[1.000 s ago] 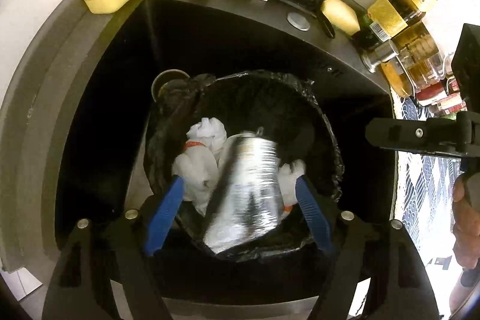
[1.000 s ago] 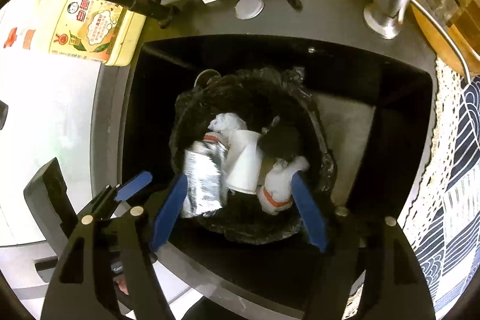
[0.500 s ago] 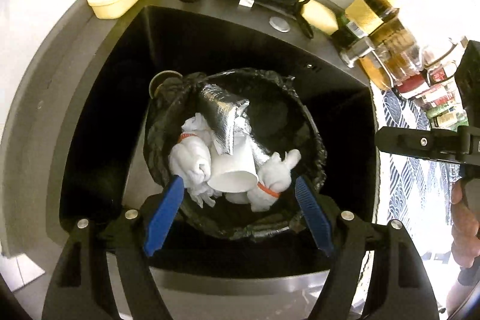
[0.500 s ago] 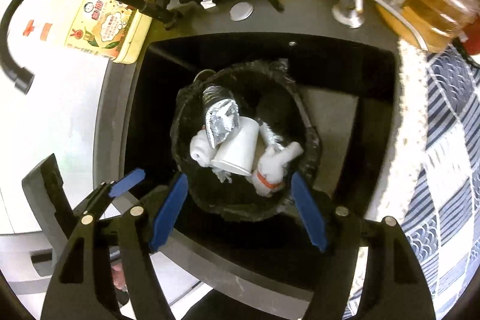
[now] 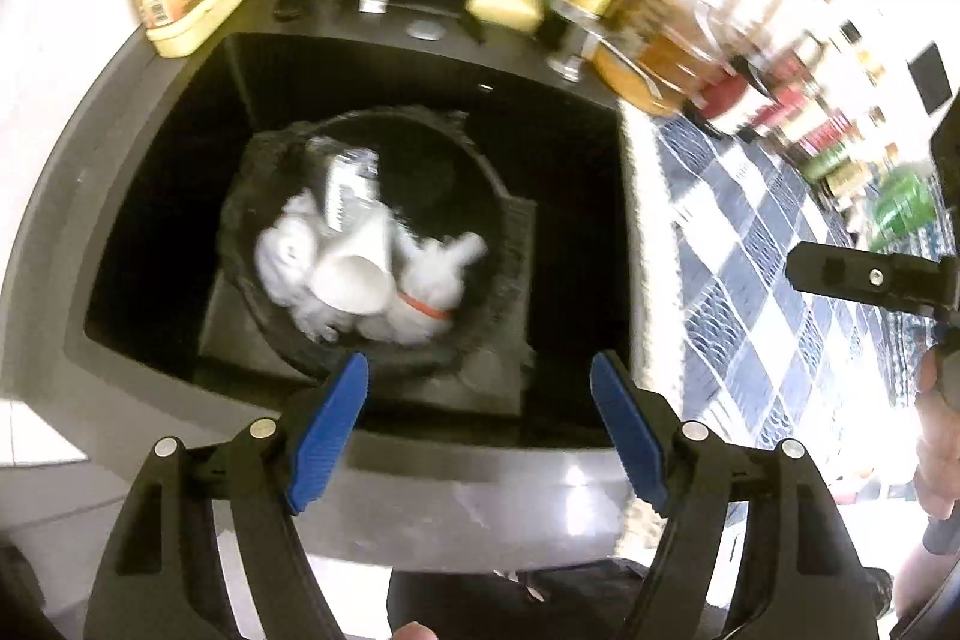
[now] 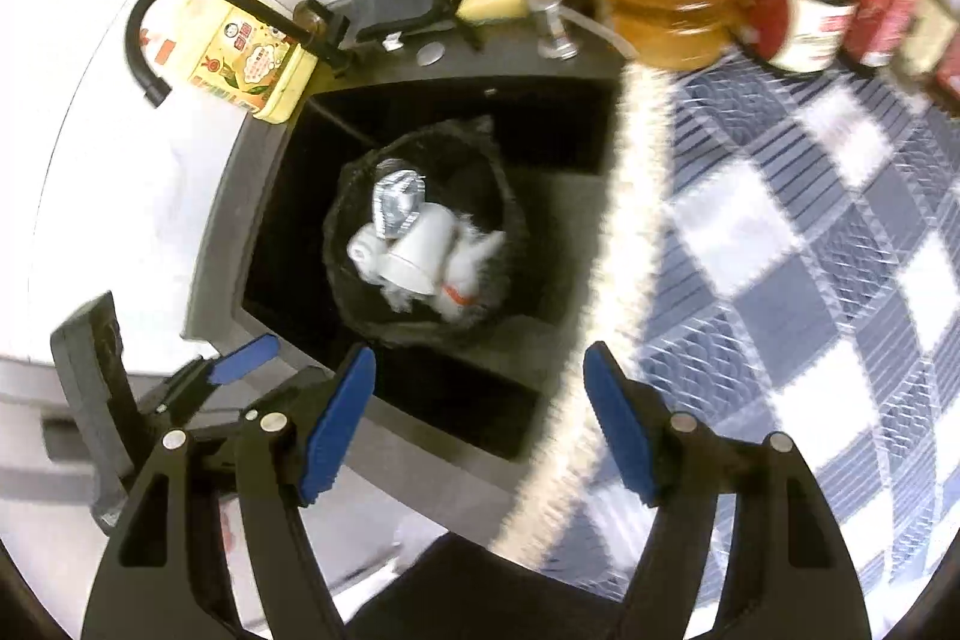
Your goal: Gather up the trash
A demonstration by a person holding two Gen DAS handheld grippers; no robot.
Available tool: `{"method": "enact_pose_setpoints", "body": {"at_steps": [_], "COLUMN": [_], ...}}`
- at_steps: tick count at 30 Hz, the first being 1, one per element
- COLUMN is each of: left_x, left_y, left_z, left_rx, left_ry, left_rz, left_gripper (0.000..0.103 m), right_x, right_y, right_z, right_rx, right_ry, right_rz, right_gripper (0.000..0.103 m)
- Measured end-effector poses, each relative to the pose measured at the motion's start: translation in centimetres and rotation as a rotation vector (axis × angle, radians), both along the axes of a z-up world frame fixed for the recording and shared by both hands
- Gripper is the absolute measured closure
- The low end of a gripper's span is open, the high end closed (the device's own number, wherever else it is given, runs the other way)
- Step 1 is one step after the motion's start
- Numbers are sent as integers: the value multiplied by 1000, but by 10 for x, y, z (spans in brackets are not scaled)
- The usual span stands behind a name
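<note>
Both grippers are empty here, left gripper (image 5: pixel 480 424) and right gripper (image 6: pixel 477 415) each with blue jaws spread wide, nothing between them. The trash, a white paper cup (image 5: pixel 354 274), crumpled foil wrapper (image 5: pixel 351 190) and wadded tissues (image 5: pixel 435 274), sits in the black-lined bin (image 5: pixel 240 214) inside the dark sink (image 5: pixel 150 196).

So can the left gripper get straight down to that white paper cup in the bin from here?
Probably yes. The left gripper is open and empty, and the white paper cup lies on top of the trash in the bag-lined bin standing in the sink, nothing covering it. It hangs above and nearer the sink's front edge.
</note>
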State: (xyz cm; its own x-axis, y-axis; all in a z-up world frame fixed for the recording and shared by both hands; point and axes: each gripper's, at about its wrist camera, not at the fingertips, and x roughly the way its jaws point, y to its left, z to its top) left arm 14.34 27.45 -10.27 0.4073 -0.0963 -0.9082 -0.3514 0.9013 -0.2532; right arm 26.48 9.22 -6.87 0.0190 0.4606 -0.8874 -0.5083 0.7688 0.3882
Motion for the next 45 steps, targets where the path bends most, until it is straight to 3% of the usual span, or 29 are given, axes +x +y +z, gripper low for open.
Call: {"method": "enact_pose_setpoints", "body": {"at_steps": [14, 25, 28, 30, 36, 43, 45], "left_x": [-45, -77, -85, -90, -97, -96, -96], "left_y": [-169, -262, -276, -283, -290, -285, -282], "left_z": [41, 58, 67, 73, 82, 84, 86], "left_rx": [86, 150, 169, 183, 195, 218, 218], "left_ry": [-45, -56, -69, -81, -98, -96, -104], "left_rz": [-1, 0, 1, 5, 1, 2, 4], "left_gripper": [28, 28, 26, 14, 12, 11, 6], "right_x": [-53, -90, -99, -104, -114, -118, -119], "right_y": [-181, -289, -306, -315, -328, -332, -332], "right_z": [28, 39, 45, 49, 55, 54, 53], "right_rx": [57, 80, 83, 78, 77, 54, 50], "right_ry": [-97, -162, -184, -204, -220, -229, -223], "right_rz": [-1, -31, -27, -33, -44, -77, -78], "right_gripper": [29, 21, 15, 12, 5, 5, 5]}}
